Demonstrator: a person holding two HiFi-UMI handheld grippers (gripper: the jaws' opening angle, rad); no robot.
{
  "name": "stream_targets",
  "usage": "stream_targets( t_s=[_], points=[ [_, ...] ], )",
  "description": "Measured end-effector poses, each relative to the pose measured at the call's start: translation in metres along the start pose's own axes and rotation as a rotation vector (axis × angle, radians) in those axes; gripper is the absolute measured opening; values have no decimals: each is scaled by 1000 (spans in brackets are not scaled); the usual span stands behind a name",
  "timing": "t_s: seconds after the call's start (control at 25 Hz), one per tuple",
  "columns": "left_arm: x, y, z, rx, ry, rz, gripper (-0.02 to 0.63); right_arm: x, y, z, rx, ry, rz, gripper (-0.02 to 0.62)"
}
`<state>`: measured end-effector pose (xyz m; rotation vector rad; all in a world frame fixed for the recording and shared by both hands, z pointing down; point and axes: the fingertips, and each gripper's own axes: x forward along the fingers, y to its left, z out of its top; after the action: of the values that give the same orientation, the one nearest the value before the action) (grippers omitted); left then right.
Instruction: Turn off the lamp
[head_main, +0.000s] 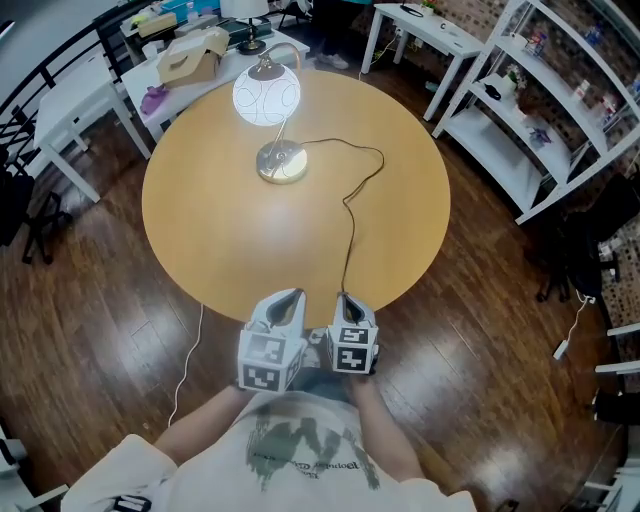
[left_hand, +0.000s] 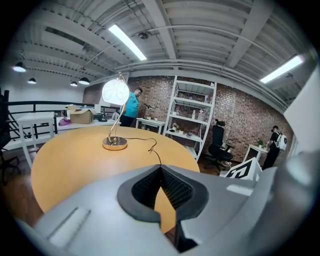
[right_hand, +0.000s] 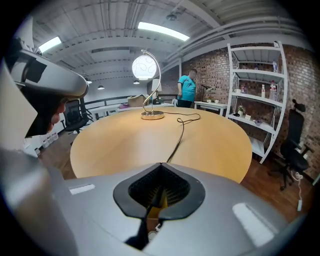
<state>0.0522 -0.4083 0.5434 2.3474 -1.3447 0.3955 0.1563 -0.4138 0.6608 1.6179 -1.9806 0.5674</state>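
Observation:
The lamp stands at the far side of the round wooden table (head_main: 200, 230), its globe (head_main: 266, 97) lit, on a curved metal stem over a round shiny base (head_main: 282, 162). Its black cord (head_main: 347, 235) runs from the base across the top to the near edge. My left gripper (head_main: 290, 297) and right gripper (head_main: 347, 300) hover side by side at that near edge, both shut and empty. The left gripper view shows the lit globe (left_hand: 115, 92) far beyond the closed left gripper (left_hand: 161, 167). In the right gripper view the cord (right_hand: 179, 132) leads toward the right gripper (right_hand: 161, 165).
White tables with a cardboard box (head_main: 190, 55) stand behind the round table at the back left. A white shelf unit (head_main: 540, 110) fills the right side. A person in a teal shirt (right_hand: 188, 87) stands far off. An office chair (left_hand: 218, 142) sits by the brick wall.

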Motion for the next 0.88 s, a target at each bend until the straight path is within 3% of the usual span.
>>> stream_targets(
  t_s=[0.76, 0.88],
  points=[
    [-7, 5, -1, 3, -18, 2, -5, 10, -1, -7, -49, 51, -9, 0],
    [-14, 6, 1, 3, -29, 7, -5, -1, 2, 9, -38, 2, -13, 0]
  ],
)
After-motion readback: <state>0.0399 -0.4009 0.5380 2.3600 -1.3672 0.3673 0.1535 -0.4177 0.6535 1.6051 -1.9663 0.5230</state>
